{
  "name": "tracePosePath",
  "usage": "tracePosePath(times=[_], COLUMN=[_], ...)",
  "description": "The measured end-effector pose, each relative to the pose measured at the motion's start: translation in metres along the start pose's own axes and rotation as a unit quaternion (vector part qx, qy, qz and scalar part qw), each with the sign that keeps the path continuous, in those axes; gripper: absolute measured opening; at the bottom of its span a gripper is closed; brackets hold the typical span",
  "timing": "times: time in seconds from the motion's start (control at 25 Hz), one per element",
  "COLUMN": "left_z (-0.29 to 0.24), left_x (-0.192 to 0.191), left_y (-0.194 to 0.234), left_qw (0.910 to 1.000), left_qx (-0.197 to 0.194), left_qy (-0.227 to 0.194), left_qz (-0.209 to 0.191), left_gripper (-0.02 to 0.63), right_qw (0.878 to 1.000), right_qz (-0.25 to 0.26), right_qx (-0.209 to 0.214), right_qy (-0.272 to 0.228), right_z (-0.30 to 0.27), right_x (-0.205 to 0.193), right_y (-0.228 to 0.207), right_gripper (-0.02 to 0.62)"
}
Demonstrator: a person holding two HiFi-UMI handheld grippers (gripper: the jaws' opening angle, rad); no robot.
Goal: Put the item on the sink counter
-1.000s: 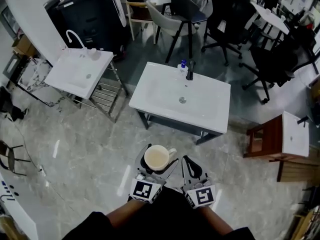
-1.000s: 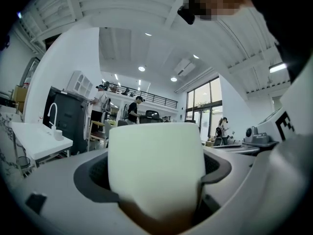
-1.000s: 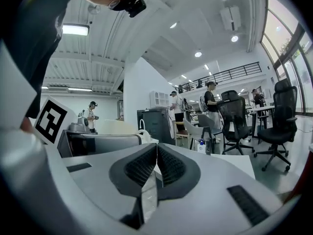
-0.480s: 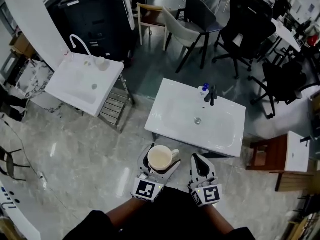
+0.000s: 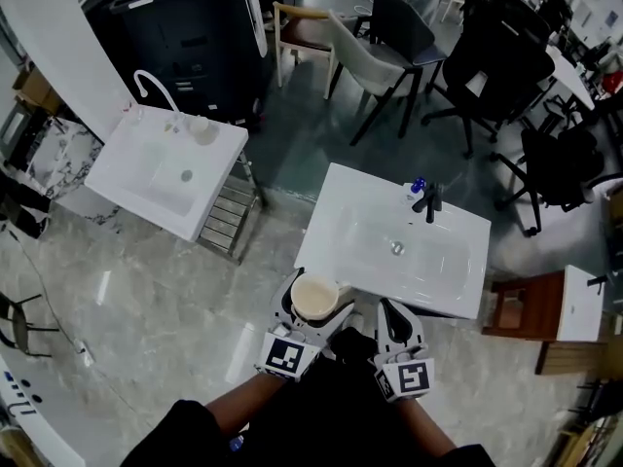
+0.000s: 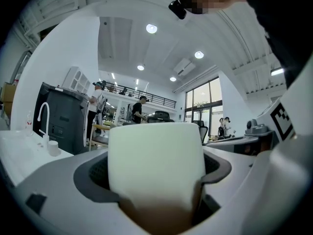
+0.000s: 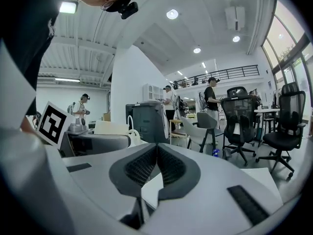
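L tongs (image 5: 312,292) clamp a cream mug (image 5: 311,300) by its body, mouth up; R tongs (image 5: 388,309) just beside, jaws shut w/ nothing between. In head view the mug is at the near edge of the white sink desk (image 5: 338,205); can't tell if it touches. At the desk's far side, a black faucet (image 5: 430,202) and a blue-capped bottle (image 5: 418,186) stand side by side.
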State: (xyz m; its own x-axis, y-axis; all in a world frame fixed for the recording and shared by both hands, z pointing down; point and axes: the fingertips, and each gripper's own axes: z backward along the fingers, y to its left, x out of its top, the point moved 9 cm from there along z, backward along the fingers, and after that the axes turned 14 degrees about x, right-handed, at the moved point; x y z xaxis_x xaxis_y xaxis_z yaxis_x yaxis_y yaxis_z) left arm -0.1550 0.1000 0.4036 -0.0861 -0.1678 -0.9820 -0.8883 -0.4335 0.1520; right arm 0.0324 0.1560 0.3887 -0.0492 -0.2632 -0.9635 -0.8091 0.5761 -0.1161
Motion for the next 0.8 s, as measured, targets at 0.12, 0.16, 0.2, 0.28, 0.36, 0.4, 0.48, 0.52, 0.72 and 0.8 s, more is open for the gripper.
tracePosePath(times=[0.12, 0.16, 0.2, 0.28, 0.36, 0.4, 0.48, 0.52, 0.72, 0.8], left_z=[-0.018, -0.025, -0.032, -0.047, -0.062, -0.071, -0.095, -0.108, -0.177, -0.206], left_x=[0.000, -0.001, -0.002, -0.012, -0.021, -0.023, -0.027, -0.030, -0.054, -0.063], left_y=[0.011, 0.013, 0.015, 0.018, 0.019, 0.020, 0.022, 0.024, 0.039, 0.045], left_qw=[0.9999, 0.9999, 0.9999, 0.9999, 0.9999, 0.9998, 0.9996, 0.9995, 0.9979, 0.9975], left_qx=[0.003, 0.005, 0.010, 0.014, 0.015, 0.016, 0.020, 0.021, 0.036, 0.038], left_qy=[-0.003, -0.002, 0.001, 0.004, 0.006, 0.008, 0.014, 0.021, 0.053, 0.053], left_qz=[0.015, 0.011, 0.007, 0.001, -0.006, -0.011, -0.015, -0.013, -0.011, -0.026], left_gripper=[0.460, 0.460, 0.460, 0.460, 0.460, 0.460, 0.460, 0.460, 0.460, 0.460], right_qw=[1.000, 1.000, 1.000, 1.000, 1.000, 0.999, 0.999, 0.999, 0.999, 0.999], right_qz=[-0.005, -0.005, -0.005, -0.008, -0.017, -0.022, -0.024, -0.023, -0.018, -0.026], right_qx=[0.001, 0.004, 0.006, 0.010, 0.012, 0.012, 0.011, 0.010, 0.001, -0.004], right_qy=[0.002, 0.000, -0.002, -0.010, -0.021, -0.027, -0.031, -0.031, -0.035, -0.040], right_z=[-0.011, -0.016, -0.020, -0.031, -0.042, -0.048, -0.063, -0.071, -0.109, -0.125], right_x=[-0.004, -0.004, -0.004, -0.003, -0.003, -0.004, -0.005, -0.006, -0.003, -0.003], right_y=[-0.006, -0.009, -0.013, -0.024, -0.039, -0.048, -0.071, -0.083, -0.143, -0.170], right_gripper=[0.032, 0.032, 0.032, 0.032, 0.032, 0.032, 0.032, 0.032, 0.032, 0.032])
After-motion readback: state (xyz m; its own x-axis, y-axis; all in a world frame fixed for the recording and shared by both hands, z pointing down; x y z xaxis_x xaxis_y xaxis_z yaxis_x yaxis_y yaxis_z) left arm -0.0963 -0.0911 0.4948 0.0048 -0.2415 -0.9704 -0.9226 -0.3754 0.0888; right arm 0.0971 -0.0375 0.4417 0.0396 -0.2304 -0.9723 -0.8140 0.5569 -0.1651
